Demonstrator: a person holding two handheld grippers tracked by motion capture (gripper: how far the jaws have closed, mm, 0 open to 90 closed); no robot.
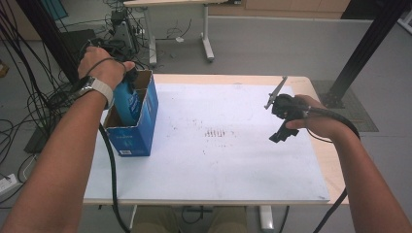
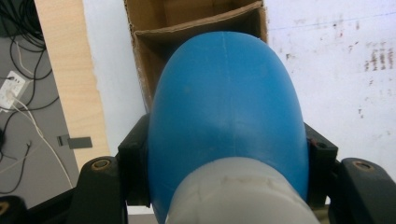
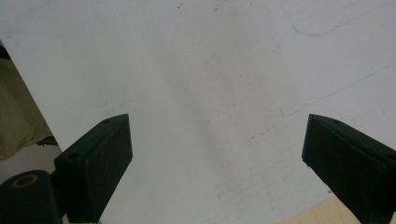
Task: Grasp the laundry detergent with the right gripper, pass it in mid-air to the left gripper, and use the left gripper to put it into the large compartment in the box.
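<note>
**Blue bottle going into the divided carton: handling notes**

Landmark: the tall blue cardboard carton with brown inner dividers, standing at the left edge of the white sheet-covered wooden table.

The smooth blue plastic bottle with a pale grey cap end sits partly inside the carton's top opening, base first, above one of the divider cells. The left gripper is directly over the carton, its black jaws clamped on the bottle's shoulder on both flanks, just past the cap.

Judgement on handling: the bottle's wall looks glossy and rounded, so likely slippery; probably rigid enough not to dent, and not fragile. Weight cannot be told. The shoulder below the cap seems the best hold, since the narrowing resists slip-through. The thin dividers may buckle if the base catches them.

The right gripper hovers well to the right of the carton, its jaws standing wide apart over the bare sheet, nothing between them.
</note>
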